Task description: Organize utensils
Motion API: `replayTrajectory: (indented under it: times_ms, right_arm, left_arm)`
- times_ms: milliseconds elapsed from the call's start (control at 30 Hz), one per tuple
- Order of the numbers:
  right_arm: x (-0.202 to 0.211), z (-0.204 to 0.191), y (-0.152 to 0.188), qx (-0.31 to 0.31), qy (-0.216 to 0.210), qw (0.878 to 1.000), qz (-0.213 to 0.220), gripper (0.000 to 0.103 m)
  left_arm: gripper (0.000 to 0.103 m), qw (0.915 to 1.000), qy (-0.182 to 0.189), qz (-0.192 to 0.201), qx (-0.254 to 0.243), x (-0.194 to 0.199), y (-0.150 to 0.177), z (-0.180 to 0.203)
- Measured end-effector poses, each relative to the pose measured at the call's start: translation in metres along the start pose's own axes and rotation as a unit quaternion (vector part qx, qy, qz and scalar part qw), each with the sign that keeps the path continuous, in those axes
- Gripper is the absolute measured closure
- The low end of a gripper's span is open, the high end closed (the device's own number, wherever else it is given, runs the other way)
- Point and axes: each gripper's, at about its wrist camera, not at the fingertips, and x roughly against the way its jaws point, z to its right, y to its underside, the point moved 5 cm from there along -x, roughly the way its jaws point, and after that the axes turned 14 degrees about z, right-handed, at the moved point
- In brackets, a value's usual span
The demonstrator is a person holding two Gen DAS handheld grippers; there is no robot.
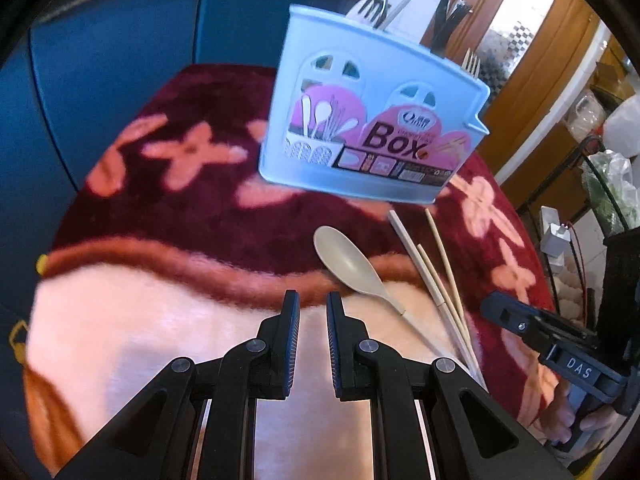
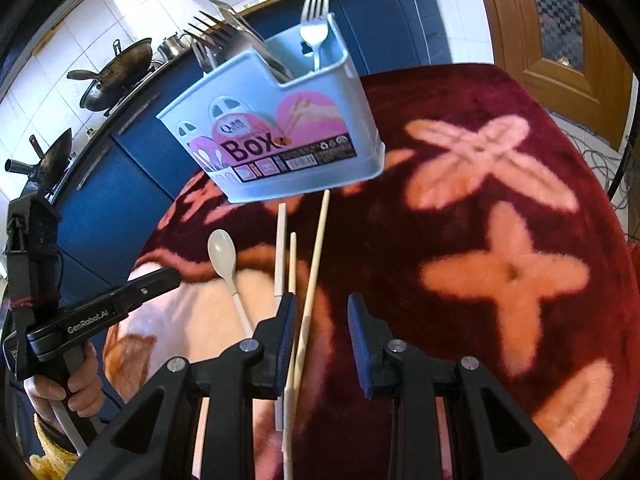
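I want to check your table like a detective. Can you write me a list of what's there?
Surface: fuzzy red flowered blanket.
Job's things: blue utensil box holding forks; beige spoon and chopsticks loose in front of it.
Clutter: nothing seen.
Grippers: left claw and right claw open, both empty.
Cables: tangled wires on the floor.
Surroundings: blue cabinets, woks, wooden door.

The utensil box (image 2: 280, 136) hides the handles of the forks (image 2: 314, 20) and whatever else sits inside it. In the right wrist view the chopsticks (image 2: 308, 300) run under the right claw (image 2: 322, 312) and off the bottom edge (can't see their lower ends). The box label's small print is too blurry to read.
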Motion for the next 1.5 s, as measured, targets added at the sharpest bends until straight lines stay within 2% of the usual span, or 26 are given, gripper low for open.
replayTrajectory:
  times_ms: [200,500,700,1067,1300,1500]
  right_arm:
    - [-0.005,0.007,0.003,-0.009,-0.003,1.0,-0.007,0.074]
    - [-0.009,0.011,0.002,-0.013,-0.01,1.0,-0.006,0.074]
    - [-0.011,0.014,0.001,-0.014,-0.015,1.0,-0.006,0.074]
    - [-0.017,0.014,-0.001,-0.013,-0.017,1.0,-0.007,0.074]
    - [-0.021,0.012,-0.007,-0.01,-0.014,1.0,-0.006,0.074]
    - [-0.026,0.008,-0.015,-0.008,-0.013,1.0,-0.006,0.074]
  left_arm:
    - [0.089,0.9992,0.026,-0.011,0.03,-0.015,0.002,0.005]
    - [0.089,0.9977,0.022,0.007,0.064,-0.039,-0.007,0.0]
    - [0.089,0.9927,0.05,0.021,0.108,-0.048,-0.011,-0.001]
    - [0.09,0.9945,0.059,0.035,0.08,-0.053,-0.012,0.009]
    - [0.09,0.9949,0.056,0.025,0.08,-0.058,-0.012,0.01]
    - [0.092,0.9927,0.07,0.035,0.092,-0.054,-0.014,0.008]
